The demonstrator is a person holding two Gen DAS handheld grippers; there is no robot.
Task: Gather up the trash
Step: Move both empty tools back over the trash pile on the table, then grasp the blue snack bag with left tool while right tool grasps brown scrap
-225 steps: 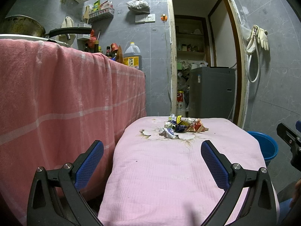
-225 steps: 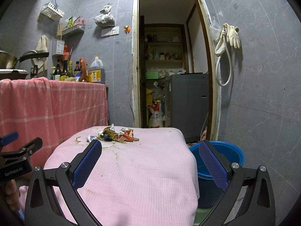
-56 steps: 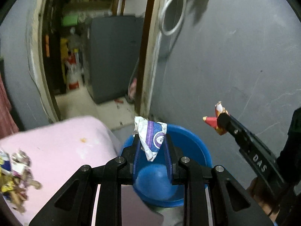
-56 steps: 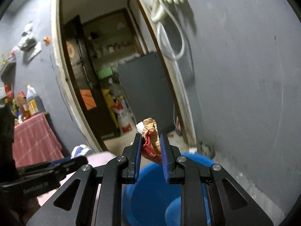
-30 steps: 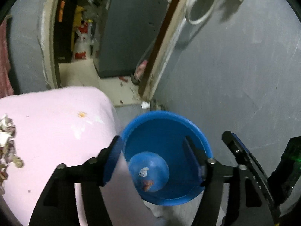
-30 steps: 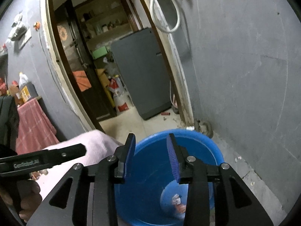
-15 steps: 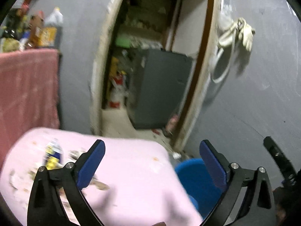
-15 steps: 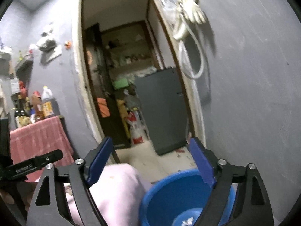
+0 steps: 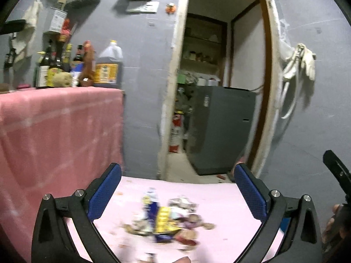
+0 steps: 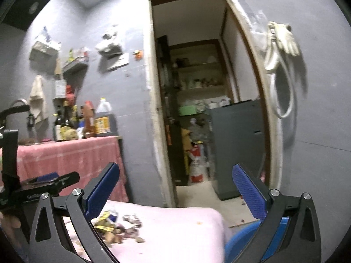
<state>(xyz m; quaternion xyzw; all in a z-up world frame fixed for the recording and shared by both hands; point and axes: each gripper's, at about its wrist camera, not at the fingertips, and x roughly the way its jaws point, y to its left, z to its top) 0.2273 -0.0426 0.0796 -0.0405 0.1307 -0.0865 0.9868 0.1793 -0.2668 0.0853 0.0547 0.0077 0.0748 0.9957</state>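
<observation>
A pile of crumpled wrappers (image 9: 166, 221) lies on the pink-covered table (image 9: 219, 199); it also shows low left in the right wrist view (image 10: 118, 225). My left gripper (image 9: 177, 195) is open and empty, just above and before the pile. My right gripper (image 10: 175, 190) is open and empty, over the table's right end. The blue bucket (image 10: 243, 239) shows partly at the bottom right, below the table edge. The left gripper's body (image 10: 39, 188) appears at the left of the right wrist view.
A taller counter draped in pink cloth (image 9: 54, 129) stands to the left, with bottles (image 9: 65, 65) on top. A doorway (image 9: 210, 100) with a grey cabinet (image 9: 221, 127) is behind the table. A hose and gloves (image 9: 298, 74) hang on the right wall.
Both grippers dropped their wrappers into the blue bucket, opened wide, and swung back left and up toward the table; the trash pile is now in front of the left gripper.
</observation>
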